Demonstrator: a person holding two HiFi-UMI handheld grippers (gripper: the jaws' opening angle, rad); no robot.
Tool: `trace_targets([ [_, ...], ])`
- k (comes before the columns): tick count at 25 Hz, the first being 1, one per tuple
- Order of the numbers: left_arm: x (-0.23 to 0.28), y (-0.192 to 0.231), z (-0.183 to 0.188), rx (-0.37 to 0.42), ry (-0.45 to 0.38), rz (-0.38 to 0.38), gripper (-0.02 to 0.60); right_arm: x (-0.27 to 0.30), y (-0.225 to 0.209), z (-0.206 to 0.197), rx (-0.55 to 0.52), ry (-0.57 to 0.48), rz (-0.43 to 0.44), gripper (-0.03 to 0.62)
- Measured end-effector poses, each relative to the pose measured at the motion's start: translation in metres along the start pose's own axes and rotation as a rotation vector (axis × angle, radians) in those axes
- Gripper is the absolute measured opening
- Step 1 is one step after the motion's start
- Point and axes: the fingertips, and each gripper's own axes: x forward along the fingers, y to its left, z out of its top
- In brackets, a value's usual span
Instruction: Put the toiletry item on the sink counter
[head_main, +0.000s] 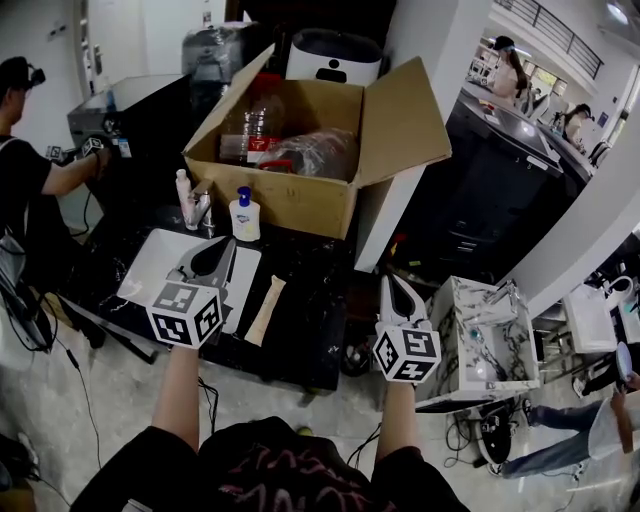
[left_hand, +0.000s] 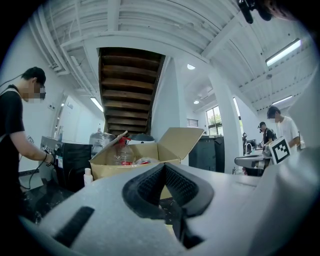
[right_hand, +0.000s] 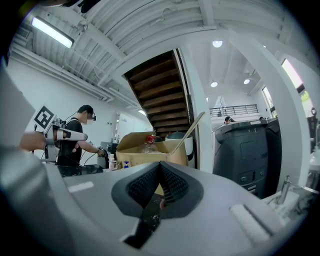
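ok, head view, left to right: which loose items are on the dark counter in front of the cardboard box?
small white bottle → blue-capped pump bottle → beige tube, lying flat, nearer the camera than the two bottles

**Matt board, polished stone**

The cardboard box (head_main: 300, 195) is matt brown paperboard. Inside it lie a clear plastic bottle (head_main: 262, 125) and crinkled, shiny film (head_main: 320, 152). In front of the box, the counter (head_main: 310, 300) is dark, glossy and marbled, and its basin (head_main: 150, 262) is smooth white. The left gripper (left_hand: 165, 166), in front of the box, has a matt pale plastic shell and black ribbed pads (left_hand: 147, 186).
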Motion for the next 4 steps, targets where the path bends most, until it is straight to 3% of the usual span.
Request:
trace_targets([
  [4, -0.0007, 0.002, -0.0017, -0.006, 0.001, -0.001, 0.003, -0.0013, -0.0017, -0.0008, 0.001, 0.002, -0.009, 0.002],
])
